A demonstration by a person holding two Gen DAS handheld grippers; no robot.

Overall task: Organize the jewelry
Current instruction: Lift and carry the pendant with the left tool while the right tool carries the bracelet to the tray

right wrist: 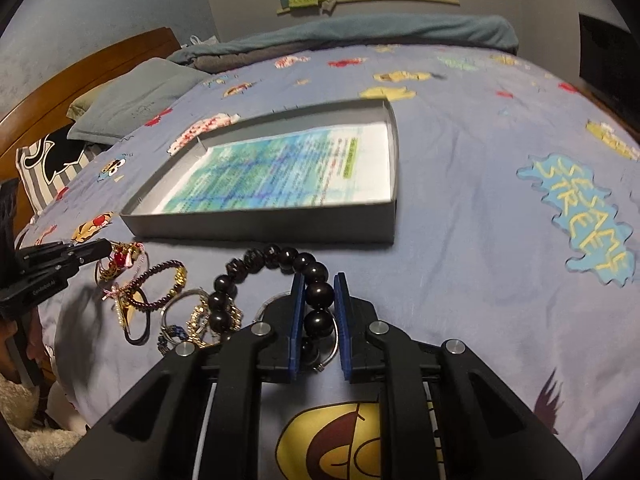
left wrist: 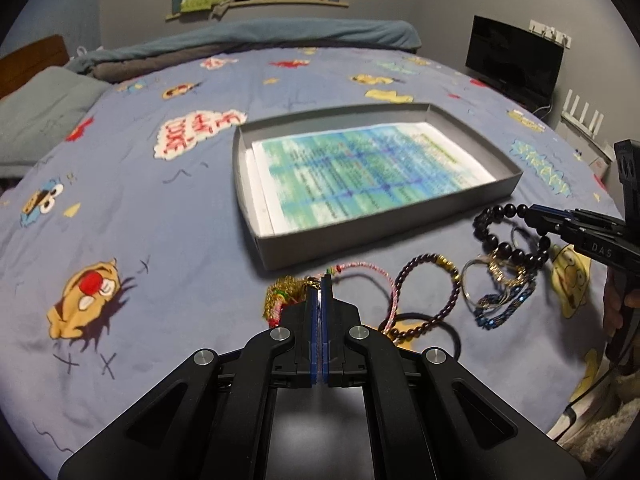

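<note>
The right gripper pinches the black bead bracelet, likely bound for the grey tray at twelve o'clock, while the left gripper, jaws together, nips the pink cord bracelet on the bed.

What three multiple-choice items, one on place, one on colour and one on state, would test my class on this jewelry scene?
1. Where does the grey box lie?
A. on the bed sheet
B. on a shelf
C. on the floor

2. What colour are the large beads of the bracelet in the right gripper?
A. white
B. black
C. yellow

3. How is the left gripper?
A. wide open
B. out of view
C. shut

Answers: 1 A, blue cartoon-print sheet surrounds the box. 2 B, the beads look glossy black. 3 C, its blue fingers meet, though whether they pinch the pink cord bracelet is unclear.
</note>
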